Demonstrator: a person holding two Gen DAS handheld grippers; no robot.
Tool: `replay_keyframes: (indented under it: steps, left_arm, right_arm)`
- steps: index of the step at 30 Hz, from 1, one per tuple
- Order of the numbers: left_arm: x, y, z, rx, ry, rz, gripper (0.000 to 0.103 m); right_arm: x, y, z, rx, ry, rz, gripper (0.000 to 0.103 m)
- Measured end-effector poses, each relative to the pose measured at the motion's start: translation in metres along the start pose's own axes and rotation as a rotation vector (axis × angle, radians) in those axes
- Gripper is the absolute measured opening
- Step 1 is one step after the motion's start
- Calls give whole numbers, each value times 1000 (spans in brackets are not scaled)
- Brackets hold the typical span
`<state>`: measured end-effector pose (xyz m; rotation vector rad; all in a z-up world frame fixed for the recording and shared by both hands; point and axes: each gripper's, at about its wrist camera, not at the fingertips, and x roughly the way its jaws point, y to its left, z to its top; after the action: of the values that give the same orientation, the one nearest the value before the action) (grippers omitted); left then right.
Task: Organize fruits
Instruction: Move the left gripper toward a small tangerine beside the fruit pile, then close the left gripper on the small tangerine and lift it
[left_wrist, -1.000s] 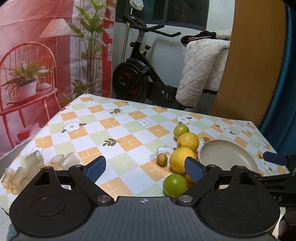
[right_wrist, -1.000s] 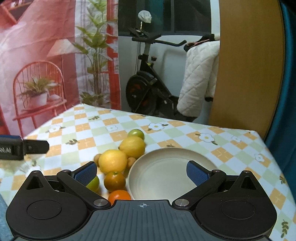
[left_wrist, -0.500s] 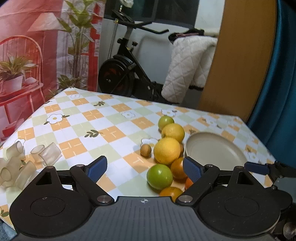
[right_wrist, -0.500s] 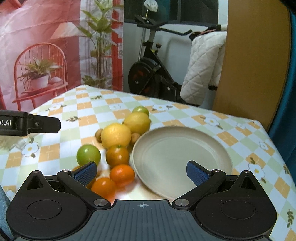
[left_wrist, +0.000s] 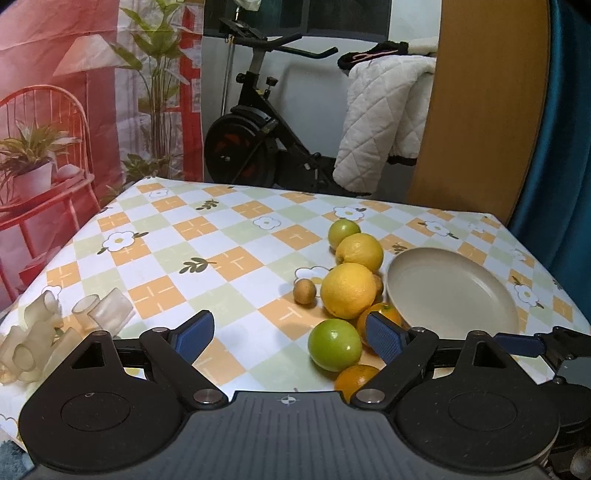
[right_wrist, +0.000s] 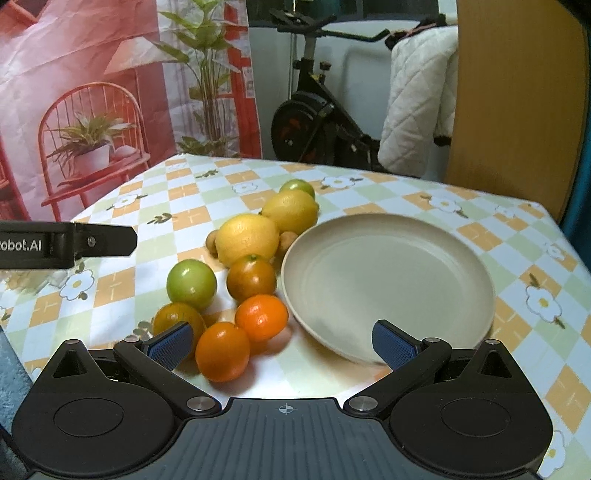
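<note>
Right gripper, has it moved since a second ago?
Yes. The right gripper has come down and nearer: the plate now looks bigger and lower in its view.

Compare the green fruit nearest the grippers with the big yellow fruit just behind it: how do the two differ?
The near green fruit is smooth, glossy and round; the big yellow fruit has a duller skin and a slightly longer shape. The yellow fruit looks larger than the green one. The yellow fruit lies close to the plate, while the green fruit lies farther from it. Both rest on the tablecloth, outside the plate.
</note>
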<state>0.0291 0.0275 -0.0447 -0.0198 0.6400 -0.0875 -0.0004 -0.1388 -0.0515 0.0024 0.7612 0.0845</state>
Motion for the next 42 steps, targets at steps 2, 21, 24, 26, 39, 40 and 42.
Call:
replay_keyframes:
  steps: [2, 21, 24, 26, 39, 40, 42]
  left_arm:
    - [2, 1, 0, 0, 8, 5, 91]
    - [6, -13, -10, 93, 48, -98, 81]
    - [8, -15, -13, 98, 70, -154, 68]
    - [8, -16, -15, 98, 81, -185, 59]
    - [16, -38, -16, 183, 130, -345, 43]
    - [18, -41, -16, 196, 133, -354, 43]
    - [23, -47, -17, 220, 142, -360, 42]
  right_arm:
    - [1, 1, -2, -3, 9, 4, 102]
    - [-4, 18, -9, -72, 24, 86, 61]
    - [-6, 22, -11, -91, 24, 98, 52]
    - [-5, 24, -12, -101, 25, 104, 46]
    - [8, 20, -19, -71, 38, 143, 37]
    - [9, 19, -20, -69, 39, 145, 37]
    - [12, 19, -21, -67, 39, 151, 37]
